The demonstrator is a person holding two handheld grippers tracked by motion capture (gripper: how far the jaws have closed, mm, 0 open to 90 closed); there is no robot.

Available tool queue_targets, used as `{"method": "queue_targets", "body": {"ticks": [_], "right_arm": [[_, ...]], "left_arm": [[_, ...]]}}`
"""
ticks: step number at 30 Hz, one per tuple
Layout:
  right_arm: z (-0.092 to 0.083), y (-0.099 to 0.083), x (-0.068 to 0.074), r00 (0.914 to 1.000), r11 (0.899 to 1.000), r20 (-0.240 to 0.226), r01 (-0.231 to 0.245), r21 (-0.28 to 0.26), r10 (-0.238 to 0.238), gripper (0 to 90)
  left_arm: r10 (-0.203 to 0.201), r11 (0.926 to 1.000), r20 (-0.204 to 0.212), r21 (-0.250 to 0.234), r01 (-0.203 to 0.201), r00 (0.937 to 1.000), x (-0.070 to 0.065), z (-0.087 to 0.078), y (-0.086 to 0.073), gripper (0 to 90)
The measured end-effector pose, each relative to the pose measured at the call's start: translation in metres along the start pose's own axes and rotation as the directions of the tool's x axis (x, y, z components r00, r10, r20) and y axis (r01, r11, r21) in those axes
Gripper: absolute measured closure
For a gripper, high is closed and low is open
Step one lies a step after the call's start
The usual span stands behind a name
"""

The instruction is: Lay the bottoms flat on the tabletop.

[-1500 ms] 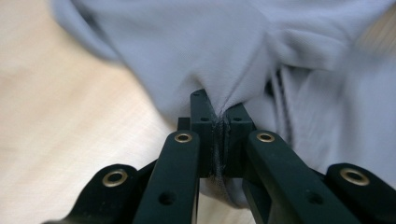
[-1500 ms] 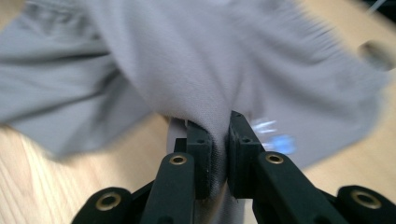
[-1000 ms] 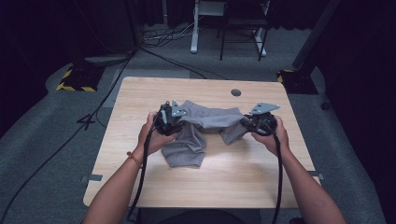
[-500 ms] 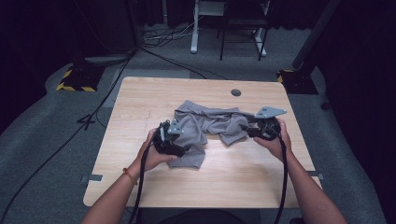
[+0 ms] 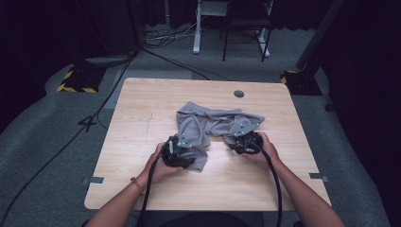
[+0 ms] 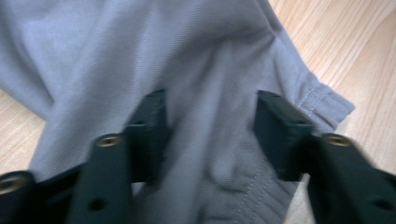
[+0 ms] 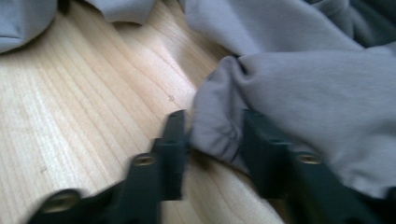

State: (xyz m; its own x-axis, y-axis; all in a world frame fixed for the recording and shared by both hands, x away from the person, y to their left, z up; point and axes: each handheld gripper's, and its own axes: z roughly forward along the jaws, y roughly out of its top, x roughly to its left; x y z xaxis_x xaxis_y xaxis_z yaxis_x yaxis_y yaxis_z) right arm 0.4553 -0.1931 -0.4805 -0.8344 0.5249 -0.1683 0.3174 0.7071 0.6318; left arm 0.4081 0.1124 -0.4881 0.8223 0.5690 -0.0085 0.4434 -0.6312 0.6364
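Grey shorts [image 5: 213, 120] lie spread and rumpled on the wooden table [image 5: 142, 109]. My left gripper [image 5: 182, 143] rests over the near left leg of the shorts. In the left gripper view its jaws stand wide apart, open, with the grey cloth [image 6: 140, 46] lying loose between and under them [image 6: 210, 100]. My right gripper [image 5: 242, 138] sits at the near right edge of the shorts. In the right gripper view its jaws are part-way apart, open, around a bunched hem [image 7: 219, 135] of the cloth [image 7: 317, 88], low over the table [image 7: 70, 116].
A round cable hole [image 5: 239, 93] sits near the table's far edge. On the floor beyond are a white desk frame [image 5: 196, 28], a yellow-and-black striped base [image 5: 75, 80] and cables [image 5: 94, 118]. Bare tabletop lies left, right and in front of the shorts.
Both grippers came back toward the person and down, dragging the shorts nearer. The cloth now lies on the table, and the jaws have parted.
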Motion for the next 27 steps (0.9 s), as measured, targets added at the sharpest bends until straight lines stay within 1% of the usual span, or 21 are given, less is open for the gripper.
{"method": "queue_targets", "body": {"ticks": [1, 3, 5, 6, 8, 9, 10, 11, 12, 13, 14, 17, 19, 20, 21, 22, 23, 24, 25, 26, 27], "right_arm": [[-0.002, 0.0, 0.002, 0.9999, 1.0, -0.001, 0.017, 0.009, -0.017, 77.8], [-0.007, 0.0, 0.005, 0.9992, 0.999, -0.015, 0.038, 0.022, -0.038, 83.6], [-0.016, 0.0, 0.009, 0.9975, 0.999, -0.063, 0.034, 0.014, -0.033, 84.2], [-0.022, 0.0, 0.012, 0.9964, 0.999, -0.076, 0.039, 0.013, -0.038, 84.4], [-0.027, 0.0, 0.016, 0.995, 0.999, -0.088, 0.048, 0.008, -0.047, 84.4], [-0.04, 0.0, 0.025, 0.9904, 0.999, -0.131, 0.042, -0.004, -0.042, 84.4], [-0.04, 0.0, 0.025, 0.9904, 0.999, -0.131, 0.042, -0.004, -0.042, 84.4], [-0.052, -0.003, 0.039, 0.9855, 0.998, -0.156, 0.068, 0.0, -0.067, 84.2], [-0.058, -0.005, 0.046, 0.9818, 0.997, -0.174, 0.076, -0.002, -0.075, 84.1], [-0.064, -0.007, 0.054, 0.9779, 0.997, -0.194, 0.078, -0.006, -0.077, 84.0], [-0.064, -0.007, 0.054, 0.9779, 0.997, -0.194, 0.078, -0.006, -0.077, 84.0], [-0.078, -0.015, 0.076, 0.9628, 0.996, -0.256, 0.085, -0.012, -0.085, 84.5], [-0.084, -0.022, 0.091, 0.953, 0.996, -0.292, 0.084, -0.003, -0.081, 83.2], [-0.086, -0.029, 0.106, 0.9453, 0.994, -0.31, 0.109, 0.006, -0.102, 82.5], [-0.086, -0.029, 0.106, 0.9453, 0.994, -0.31, 0.109, 0.006, -0.102, 82.5], [-0.088, -0.033, 0.115, 0.9345, 0.991, -0.334, 0.135, 0.013, -0.123, 76.6], [-0.09, -0.033, 0.116, 0.94, 0.989, -0.312, 0.148, 0.009, -0.138, 69.1], [-0.09, -0.033, 0.116, 0.94, 0.989, -0.312, 0.148, 0.009, -0.138, 69.1], [-0.094, -0.031, 0.105, 0.9652, 0.993, -0.232, 0.119, -0.022, -0.121, 58.7], [-0.096, -0.03, 0.095, 0.9756, 0.996, -0.202, 0.079, -0.041, -0.085, 55.0], [-0.096, -0.029, 0.082, 0.9854, 0.998, -0.166, 0.029, -0.057, -0.039, 51.7]], "left_arm": [[-0.007, 1.0, 0.008, 0.002, 0.007, 0.9999, 0.002, -0.002, -0.001, 73.9], [-0.009, 0.9999, 0.02, 0.007, 0.009, 0.9998, 0.004, -0.005, -0.004, 82.1], [0.004, 0.9999, 0.029, 0.016, -0.004, 0.9996, 0.002, -0.01, -0.007, 85.4], [0.018, 0.9992, 0.031, 0.034, -0.019, 0.9993, -0.001, -0.017, -0.01, 85.8], [0.024, 0.999, 0.036, 0.036, -0.025, 0.999, -0.004, -0.021, -0.012, 85.9], [0.039, 0.9985, 0.037, 0.038, -0.04, 0.9986, -0.01, -0.031, -0.017, 86.1], [0.039, 0.9985, 0.037, 0.038, -0.04, 0.9986, -0.01, -0.031, -0.017, 86.0], [0.042, 0.9984, 0.041, 0.037, -0.044, 0.9983, -0.014, -0.036, -0.019, 85.9], [0.061, 0.9971, 0.05, 0.042, -0.063, 0.9969, -0.024, -0.048, -0.024, 85.7], [0.061, 0.9971, 0.05, 0.042, -0.063, 0.9969, -0.024, -0.048, -0.024, 85.4], [0.069, 0.9965, 0.058, 0.043, -0.071, 0.996, -0.03, -0.053, -0.027, 85.4], [0.088, 0.9942, 0.093, 0.054, -0.093, 0.9918, -0.049, -0.065, -0.037, 83.9], [0.092, 0.9928, 0.121, 0.066, -0.1, 0.9884, -0.063, -0.068, -0.044, 81.5], [0.069, 0.9949, 0.156, 0.062, -0.08, 0.9854, -0.075, -0.067, -0.054, 79.0], [0.069, 0.9949, 0.156, 0.062, -0.08, 0.9854, -0.075, -0.067, -0.054, 78.4], [0.073, 0.9943, 0.155, 0.066, -0.084, 0.9853, -0.081, -0.065, -0.057, 74.4], [0.077, 0.9944, 0.132, 0.062, -0.086, 0.9883, -0.087, -0.064, -0.062, 70.7], [0.077, 0.9944, 0.132, 0.062, -0.086, 0.9883, -0.087, -0.064, -0.062, 67.1], [0.069, 0.9972, 0.123, 0.023, -0.072, 0.99, -0.085, -0.066, -0.061, 59.6], [0.069, 0.9972, 0.123, 0.023, -0.072, 0.99, -0.085, -0.066, -0.061, 53.3], [0.049, 0.9987, 0.095, 0.013, -0.05, 0.9943, -0.082, -0.068, -0.059, 50.5]]}}
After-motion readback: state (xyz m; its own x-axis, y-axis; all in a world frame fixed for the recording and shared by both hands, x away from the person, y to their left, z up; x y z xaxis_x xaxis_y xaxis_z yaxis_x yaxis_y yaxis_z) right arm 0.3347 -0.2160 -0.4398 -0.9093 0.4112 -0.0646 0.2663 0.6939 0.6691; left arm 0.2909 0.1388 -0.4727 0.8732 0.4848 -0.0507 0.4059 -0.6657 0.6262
